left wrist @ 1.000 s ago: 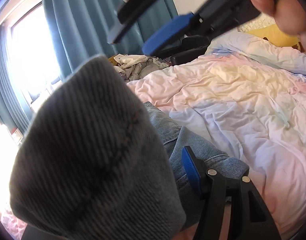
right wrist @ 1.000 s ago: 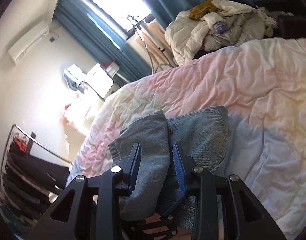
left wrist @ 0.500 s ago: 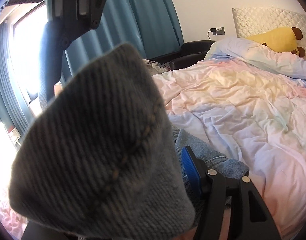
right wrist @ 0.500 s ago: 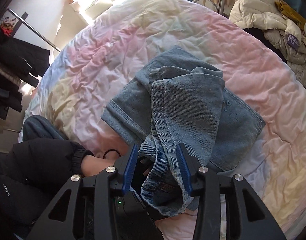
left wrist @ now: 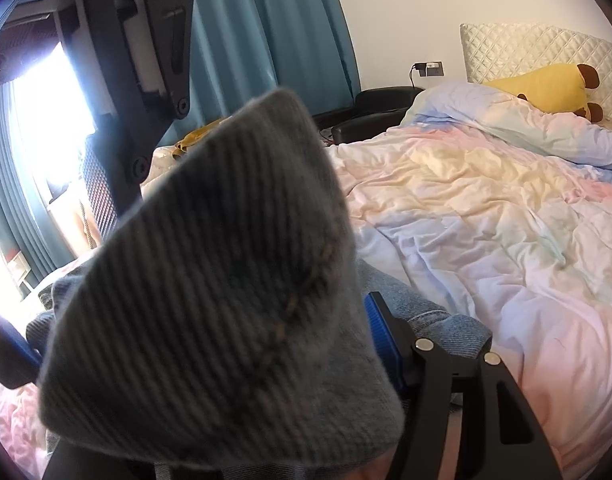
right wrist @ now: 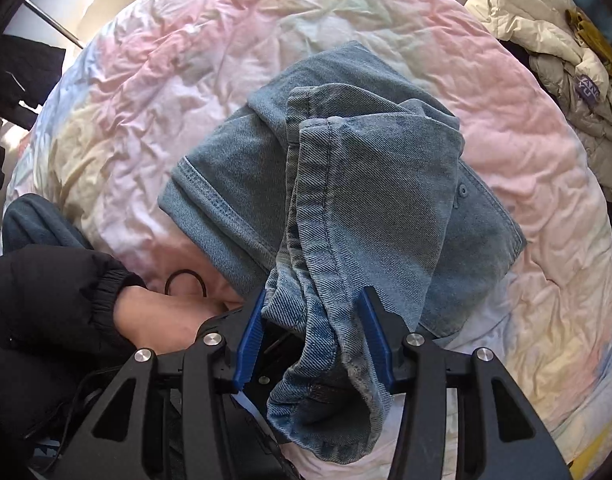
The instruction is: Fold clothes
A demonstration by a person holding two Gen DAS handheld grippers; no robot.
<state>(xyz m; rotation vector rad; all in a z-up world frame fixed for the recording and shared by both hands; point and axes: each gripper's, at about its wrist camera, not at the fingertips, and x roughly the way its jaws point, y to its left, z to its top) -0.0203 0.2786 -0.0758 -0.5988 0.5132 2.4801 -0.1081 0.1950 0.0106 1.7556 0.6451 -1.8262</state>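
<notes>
On the pastel duvet I count one pair of jeans, partly folded, with a leg end lifted over it. My right gripper clamps that denim between its blue pads. My left gripper pinches a fold that blocks most of its view. One yellow plush lies by the headboard; one pile of laundry sits beyond. My left hand, black-sleeved, rests low beside the bed edge.

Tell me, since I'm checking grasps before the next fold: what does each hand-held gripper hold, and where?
Both hold the jeans. The right hand-held gripper pinches a bunched hem end; the left hand-held gripper grips a denim edge covering its view.
</notes>
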